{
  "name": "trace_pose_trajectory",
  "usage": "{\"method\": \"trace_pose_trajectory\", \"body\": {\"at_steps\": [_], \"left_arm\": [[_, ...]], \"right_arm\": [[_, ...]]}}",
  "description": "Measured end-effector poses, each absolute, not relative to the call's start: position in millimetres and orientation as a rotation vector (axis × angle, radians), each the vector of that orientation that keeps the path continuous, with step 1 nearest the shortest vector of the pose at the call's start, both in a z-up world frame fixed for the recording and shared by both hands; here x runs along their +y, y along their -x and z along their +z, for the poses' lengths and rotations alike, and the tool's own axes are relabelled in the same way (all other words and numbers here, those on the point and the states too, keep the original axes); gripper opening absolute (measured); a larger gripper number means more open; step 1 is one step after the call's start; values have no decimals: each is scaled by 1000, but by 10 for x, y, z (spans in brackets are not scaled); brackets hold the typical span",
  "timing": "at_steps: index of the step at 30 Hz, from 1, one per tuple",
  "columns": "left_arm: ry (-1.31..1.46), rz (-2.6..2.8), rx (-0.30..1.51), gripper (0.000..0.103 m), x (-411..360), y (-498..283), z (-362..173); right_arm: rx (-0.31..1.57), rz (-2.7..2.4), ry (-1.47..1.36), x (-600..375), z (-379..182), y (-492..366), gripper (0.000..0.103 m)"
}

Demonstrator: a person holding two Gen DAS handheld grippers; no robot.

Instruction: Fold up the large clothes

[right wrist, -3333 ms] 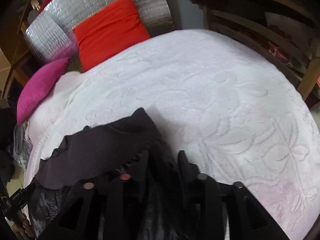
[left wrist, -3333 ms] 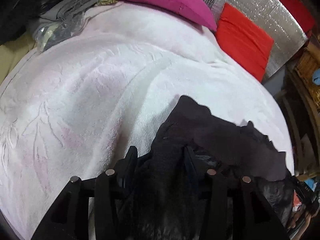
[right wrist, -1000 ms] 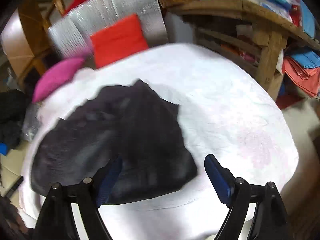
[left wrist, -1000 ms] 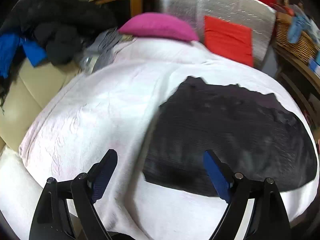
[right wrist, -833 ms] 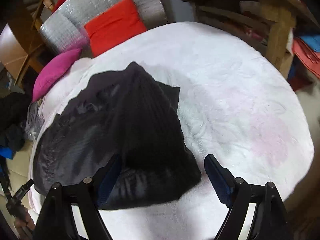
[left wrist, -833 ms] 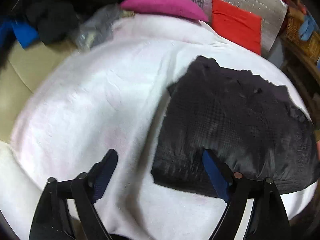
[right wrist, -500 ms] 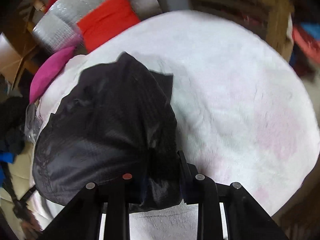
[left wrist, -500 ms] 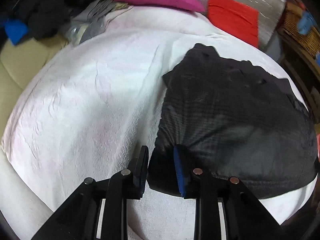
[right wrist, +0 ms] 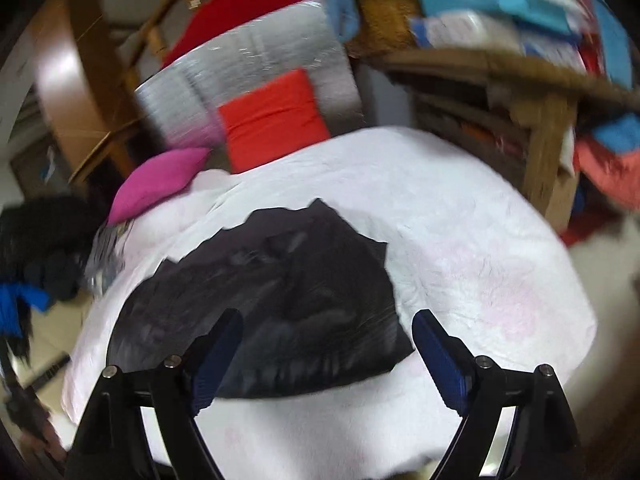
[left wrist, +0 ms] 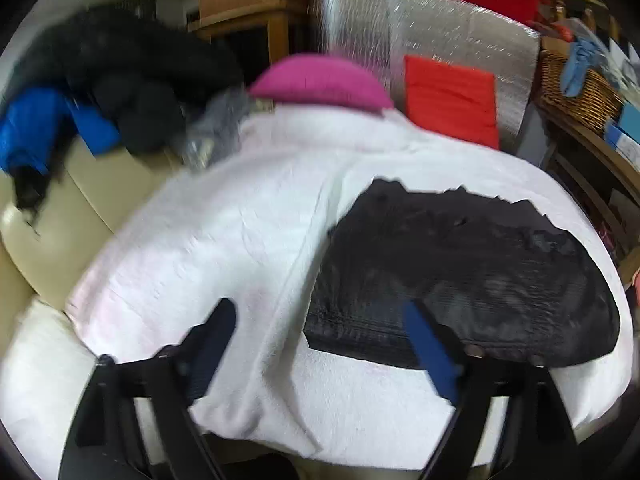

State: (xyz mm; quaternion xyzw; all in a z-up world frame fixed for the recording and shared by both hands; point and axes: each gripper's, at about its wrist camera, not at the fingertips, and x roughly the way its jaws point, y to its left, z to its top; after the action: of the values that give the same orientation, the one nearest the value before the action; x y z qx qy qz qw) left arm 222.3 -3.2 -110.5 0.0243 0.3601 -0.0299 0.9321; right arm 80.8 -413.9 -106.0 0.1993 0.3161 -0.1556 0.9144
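Fingers of your left gripper and right gripper had just spread wide, gripping nothing. Your folded black quilted garment lay flat on the white textured bed cover, near the magenta pillow.

place: home, I'd say | bed in white cover | far: pink pillow, red cushion | right: wooden shelves, basket | left: clothes pile
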Motion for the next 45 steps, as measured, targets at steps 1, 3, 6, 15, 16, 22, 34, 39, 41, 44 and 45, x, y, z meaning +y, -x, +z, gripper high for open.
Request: {"method": "trace_pose_trajectory", "body": {"at_steps": [1,3,6,15,16,22,34,39,41,44,45], "left_arm": [[-64,-62,711,91,-62,-2114,-1030],[-98,-66,669,92,-139,-1891,-898],[-138,-60,654,92,-242,-1666,-768],[-195,9,455,101,-322,-912,-219],[-191,2,429,101,-318,-816,-139],[-177,-57,404,102,-339,-546,110],[-140,-58,358,102,-339,-298,327],[-127,-57,357,102,-333,-239,360],[-118,-59,359,102,-302,-236,375],[-106,-53,352,102,-267,-213,404],[-104,-49,348,102,-257,-203,413]], "right_arm": [[643,-306,-396,-4053,-1006,-776,89],[628,-278,-363,-3827,-879,-675,89],[607,-268,-332,-3534,-678,-552,89],[587,-304,-235,-2970,-179,-34,89],[583,-299,-233,-2938,-146,14,89],[567,-278,-192,-2630,29,235,89],[556,-293,-177,-2472,131,284,89],[548,-301,-170,-2404,132,288,89],[544,-301,-171,-2391,143,294,89],[540,-304,-174,-2379,163,306,89],[538,-306,-175,-2371,170,312,89]]}}
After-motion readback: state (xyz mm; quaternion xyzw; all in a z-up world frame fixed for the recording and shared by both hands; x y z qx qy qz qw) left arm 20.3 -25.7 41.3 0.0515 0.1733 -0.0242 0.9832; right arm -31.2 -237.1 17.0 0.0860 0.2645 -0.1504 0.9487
